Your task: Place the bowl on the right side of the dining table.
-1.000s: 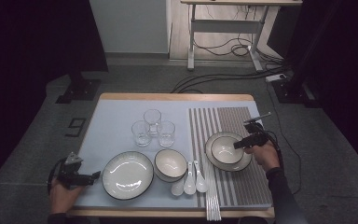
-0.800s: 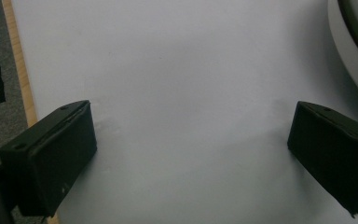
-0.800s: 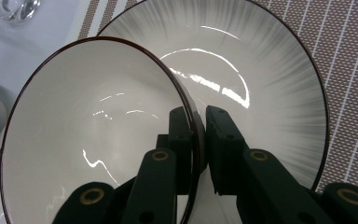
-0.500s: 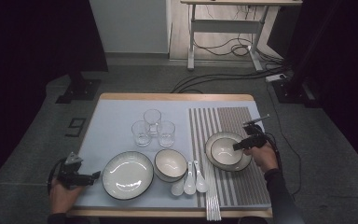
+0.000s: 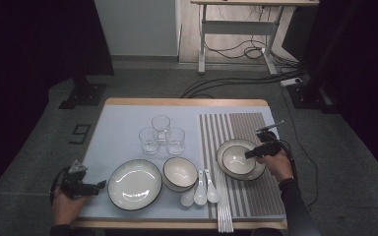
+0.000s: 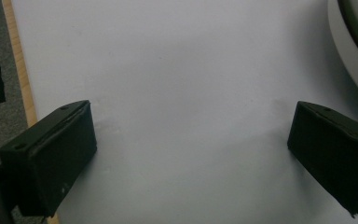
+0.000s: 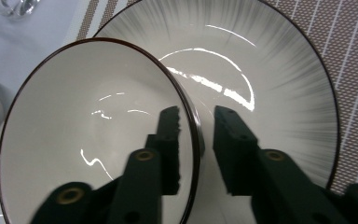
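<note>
My right gripper (image 5: 250, 154) (image 7: 196, 114) straddles the right rim of a small white bowl (image 5: 237, 160) (image 7: 84, 121). That bowl sits in a dark-rimmed plate (image 5: 258, 172) (image 7: 279, 79) on the striped mat. One jaw is inside the bowl, the other outside. The jaws have just been opening, and a gap shows between the outer pad and the rim, so the gripper is open. My left gripper (image 5: 98, 186) (image 6: 191, 135) rests open and empty on the pale mat, just left of a second plate (image 5: 134, 184) (image 6: 354, 37).
A second bowl (image 5: 179, 173) sits beside the left plate. White spoons (image 5: 200, 189) lie to its right. Three glasses (image 5: 161, 132) stand mid-table. Chopsticks (image 5: 224, 216) lie along the striped mat's left edge. The table's wooden edge (image 6: 21, 79) is close to the left gripper.
</note>
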